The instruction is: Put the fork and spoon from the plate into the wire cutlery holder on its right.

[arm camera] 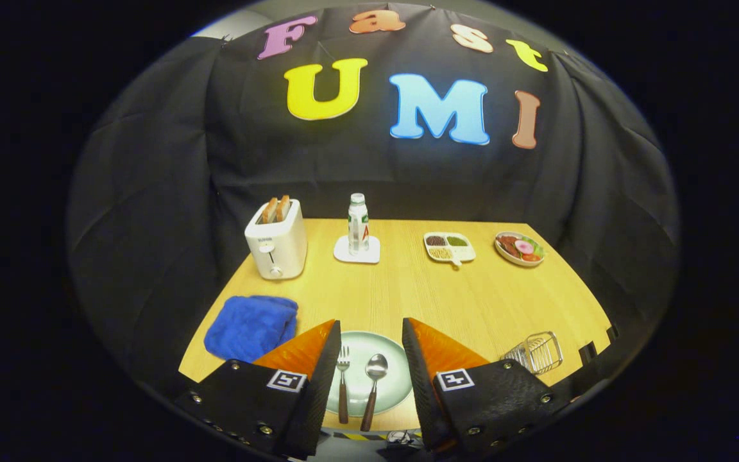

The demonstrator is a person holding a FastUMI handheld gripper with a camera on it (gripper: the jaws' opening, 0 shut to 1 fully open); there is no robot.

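**Nothing moved yet: both utensils on the plate**

The claw (369, 350) hangs spread wide and empty above the round pale-green plate (395, 385). One wooden-handled steel fork (343, 384) and one wooden-handled steel spoon (373, 382) lie side by side on it, between the fingers. The single wire cutlery holder (536, 351), right of the plate on the wooden tabletop (421, 295), looks empty. Both transfers remain.

Black cloth wall (369, 173) draped behind and around both sides, creased; light wood table (472, 295) up against it; grey wall strip (235, 22) above cloth; lighting even.
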